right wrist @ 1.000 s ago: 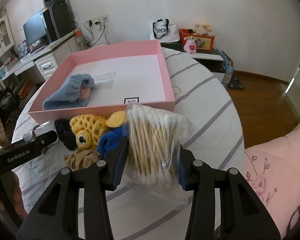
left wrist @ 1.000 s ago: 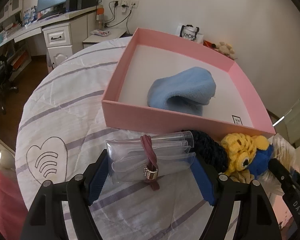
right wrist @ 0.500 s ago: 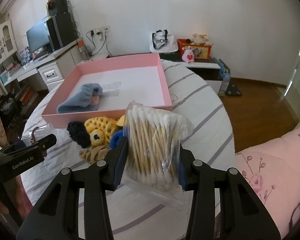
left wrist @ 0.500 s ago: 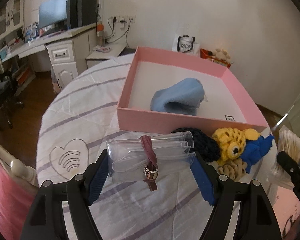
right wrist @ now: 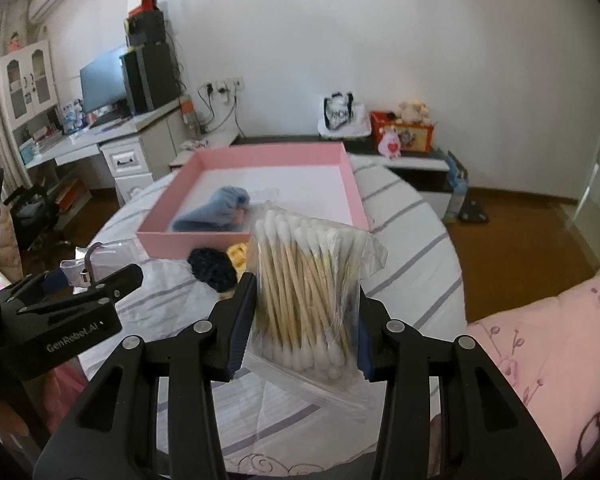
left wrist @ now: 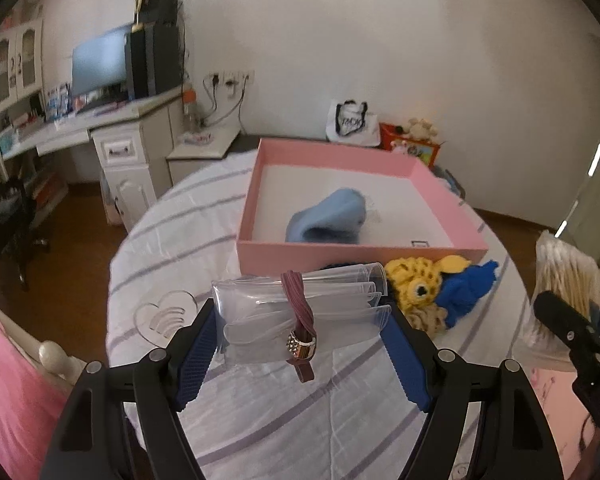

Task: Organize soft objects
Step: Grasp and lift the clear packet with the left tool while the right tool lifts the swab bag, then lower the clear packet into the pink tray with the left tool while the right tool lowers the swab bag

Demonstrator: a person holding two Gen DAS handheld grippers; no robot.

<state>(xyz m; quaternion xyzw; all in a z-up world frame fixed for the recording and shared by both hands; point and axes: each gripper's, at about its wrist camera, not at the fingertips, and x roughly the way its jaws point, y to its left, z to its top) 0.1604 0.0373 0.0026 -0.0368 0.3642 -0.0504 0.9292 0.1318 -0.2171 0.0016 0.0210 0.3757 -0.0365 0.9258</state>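
My left gripper (left wrist: pixel 300 320) is shut on a roll of clear plastic bags (left wrist: pixel 296 308) bound by a maroon band, held above the table. My right gripper (right wrist: pixel 306 320) is shut on a bag of cotton swabs (right wrist: pixel 308 280), also lifted; the bag shows in the left wrist view (left wrist: pixel 564 280) too. A pink box (left wrist: pixel 360 250) holds a light blue soft cloth (left wrist: pixel 328 220). In front of the box lie a yellow crocheted toy (left wrist: pixel 416 284), a blue knit piece (left wrist: pixel 464 288) and a dark knit piece (right wrist: pixel 212 268).
The round table (left wrist: pixel 172 240) has a white cloth with purple stripes. A desk with a monitor (left wrist: pixel 100 64) and drawers stands back left. A low shelf with a bag and toys (right wrist: pixel 380 128) stands by the far wall. Pink bedding (right wrist: pixel 540 360) is at the right.
Both grippers have risen and pulled back from the table with their loads; the box and knit toys look farther away and lower.
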